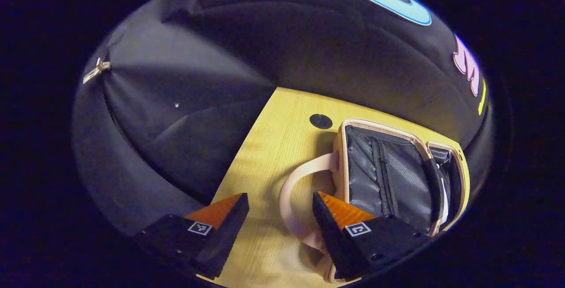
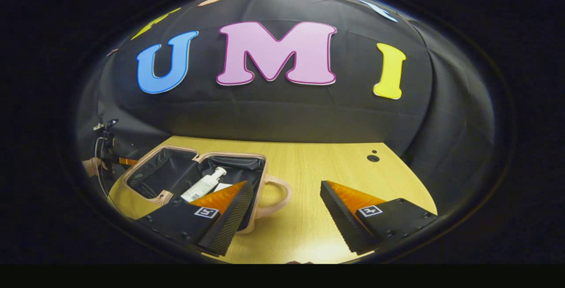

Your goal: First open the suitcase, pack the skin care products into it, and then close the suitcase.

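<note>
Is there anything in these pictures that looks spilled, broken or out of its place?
Nothing stands out. The pink suitcase lies open on the wooden table, and a white pump bottle lies on its side inside it. No spill or damage is visible.

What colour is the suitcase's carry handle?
Pale pink, matching the shell's rim. The handle shows best in the left gripper view, arching off the open suitcase.

Your right hand-held gripper point(image 2: 282, 215) sits at the bottom of the frame, fingers spread wide over bare desk point(image 2: 309, 169). At lower left the pink suitcase point(image 2: 152, 193) lies open, a white pump bottle point(image 2: 204, 184) inside, its handle point(image 2: 276, 200) between your fingers. A hand point(image 2: 90, 165) shows at far left.
</note>
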The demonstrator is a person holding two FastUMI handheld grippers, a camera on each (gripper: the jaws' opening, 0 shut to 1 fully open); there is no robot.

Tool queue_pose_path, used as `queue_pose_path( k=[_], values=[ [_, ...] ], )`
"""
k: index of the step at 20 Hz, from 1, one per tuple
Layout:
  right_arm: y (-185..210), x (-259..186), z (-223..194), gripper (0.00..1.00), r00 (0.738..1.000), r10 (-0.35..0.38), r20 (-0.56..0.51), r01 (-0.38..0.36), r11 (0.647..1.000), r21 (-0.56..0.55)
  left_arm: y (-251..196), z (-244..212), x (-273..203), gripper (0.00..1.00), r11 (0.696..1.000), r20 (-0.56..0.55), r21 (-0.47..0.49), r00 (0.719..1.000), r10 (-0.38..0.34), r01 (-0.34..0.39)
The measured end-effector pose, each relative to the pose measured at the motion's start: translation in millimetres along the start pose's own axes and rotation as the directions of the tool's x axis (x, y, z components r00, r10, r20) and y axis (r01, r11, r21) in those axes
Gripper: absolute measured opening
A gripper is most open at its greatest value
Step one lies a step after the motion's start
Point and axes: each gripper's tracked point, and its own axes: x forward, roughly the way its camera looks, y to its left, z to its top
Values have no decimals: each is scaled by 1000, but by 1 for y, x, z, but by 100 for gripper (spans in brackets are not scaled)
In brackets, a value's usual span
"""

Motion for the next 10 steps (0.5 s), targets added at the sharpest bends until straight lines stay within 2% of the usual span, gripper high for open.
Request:
queue_pose_path(
  k=[3,4,5,6,7,8,9,10],
  values=[
    [-6,1,-8,98,1000,-12,-14,12,1000,-4,-1,-10,11,87,998,-108,-1,993,-56,56],
    [-7,0,-11,100,1000,-15,-20,15,1000,-3,2,-14,15,82,999,-144,19,989,-43,47],
    [-7,2,-14,98,999,-15,-30,15,1000,3,8,-23,14,79,999,-193,41,981,-23,32],
    [-7,3,-17,98,999,-15,-36,15,1000,11,7,-19,14,72,998,-188,65,982,-12,25],
    [-8,4,-18,98,999,-18,-38,19,1000,20,2,-13,17,80,997,-177,71,984,-27,40],
    [-11,6,-17,98,999,-23,-34,24,999,26,-3,-19,23,58,997,-195,73,980,-25,40],
    [-14,6,-17,98,999,-29,-29,30,999,26,-3,-21,27,45,997,-199,74,980,-17,33],
    [-17,5,-17,98,999,-35,-27,36,999,23,-3,-19,26,38,997,-193,74,981,-15,30]
  ],
)
